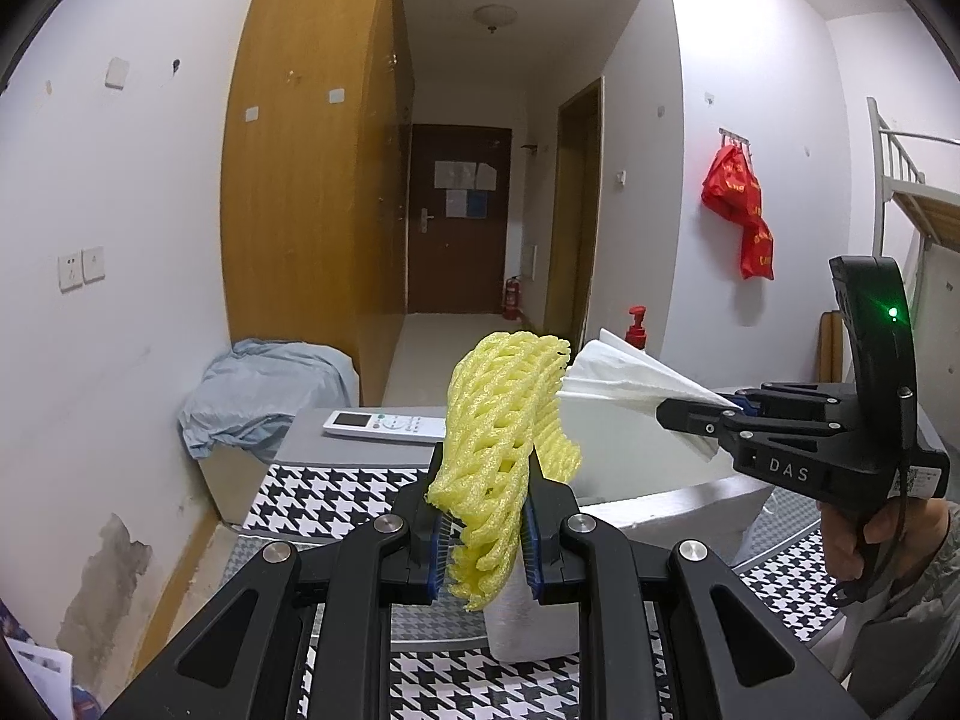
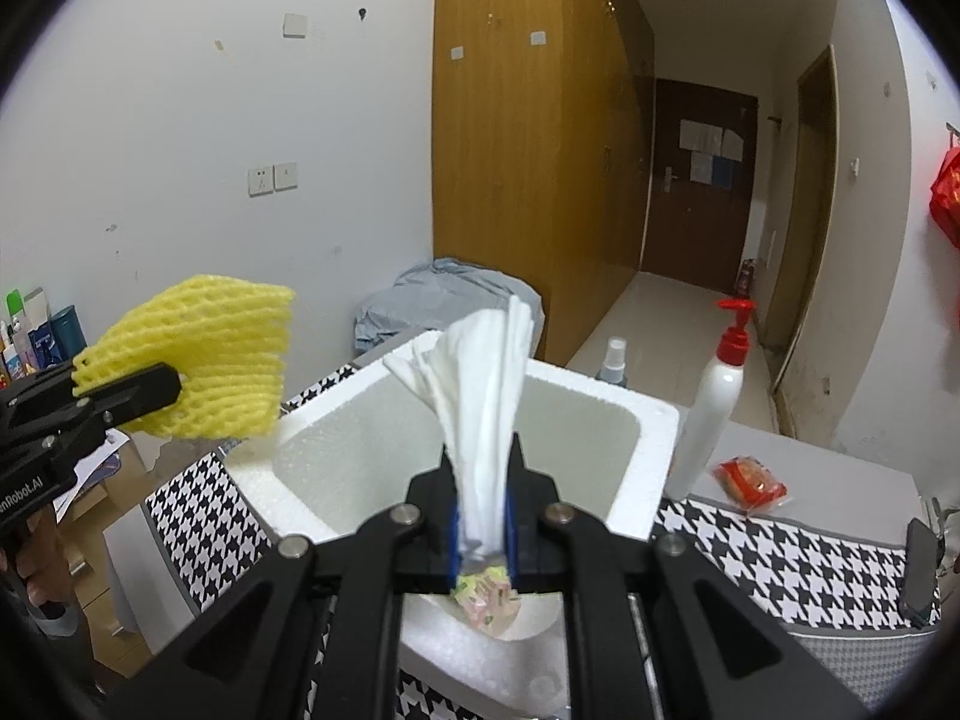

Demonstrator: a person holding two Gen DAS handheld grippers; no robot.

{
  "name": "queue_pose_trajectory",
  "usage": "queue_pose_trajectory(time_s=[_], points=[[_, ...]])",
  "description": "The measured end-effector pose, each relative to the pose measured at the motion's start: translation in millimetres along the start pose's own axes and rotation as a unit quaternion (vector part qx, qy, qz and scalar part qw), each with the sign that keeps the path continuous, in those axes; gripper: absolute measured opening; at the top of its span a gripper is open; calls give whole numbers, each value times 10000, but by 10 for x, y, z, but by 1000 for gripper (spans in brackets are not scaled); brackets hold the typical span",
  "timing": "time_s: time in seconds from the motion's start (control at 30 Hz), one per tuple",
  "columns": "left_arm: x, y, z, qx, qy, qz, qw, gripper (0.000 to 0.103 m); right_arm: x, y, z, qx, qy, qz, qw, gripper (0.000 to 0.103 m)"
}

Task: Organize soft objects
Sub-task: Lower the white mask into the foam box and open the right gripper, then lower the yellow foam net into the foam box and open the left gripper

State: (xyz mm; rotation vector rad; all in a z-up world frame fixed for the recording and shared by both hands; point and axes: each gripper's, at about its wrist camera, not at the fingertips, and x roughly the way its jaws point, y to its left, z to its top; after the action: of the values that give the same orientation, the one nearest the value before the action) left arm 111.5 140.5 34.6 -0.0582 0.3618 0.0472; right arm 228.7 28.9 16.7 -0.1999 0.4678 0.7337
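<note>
A yellow foam net (image 1: 504,420) stands up between the pads of my left gripper (image 1: 485,540), which is shut on it. In the right wrist view the same yellow foam net (image 2: 210,360) and left gripper (image 2: 144,396) hang at the left, beside the white foam box (image 2: 654,420). My right gripper (image 2: 483,534) is shut on a white tissue (image 2: 486,396), held above the box's open hollow. Seen from the left wrist, the white tissue (image 1: 624,378) fans out of the right gripper (image 1: 678,414) over the white foam box (image 1: 678,504).
A houndstooth cloth (image 2: 780,546) covers the table. A white pump bottle (image 2: 714,396), a small spray bottle (image 2: 613,360) and a red snack packet (image 2: 750,483) stand right of the box. A remote control (image 1: 384,425) lies behind. A hand (image 1: 858,540) holds the right gripper.
</note>
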Motion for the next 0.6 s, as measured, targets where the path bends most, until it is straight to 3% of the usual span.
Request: queue_pose_trajectory(time_s=[0.1,0.2,0.6], points=[[14,-9,15,-14,4,-6,10000,21,18,17,4,-18,9,-7,10000,32],[36,-1,10,-24,29,-18,10000,21,-21,39,1,-57,-97,-43,9999,59],[57,51,31,-67,28,-63,10000,21,-105,57,-37,-129,-206,62,9997,81]])
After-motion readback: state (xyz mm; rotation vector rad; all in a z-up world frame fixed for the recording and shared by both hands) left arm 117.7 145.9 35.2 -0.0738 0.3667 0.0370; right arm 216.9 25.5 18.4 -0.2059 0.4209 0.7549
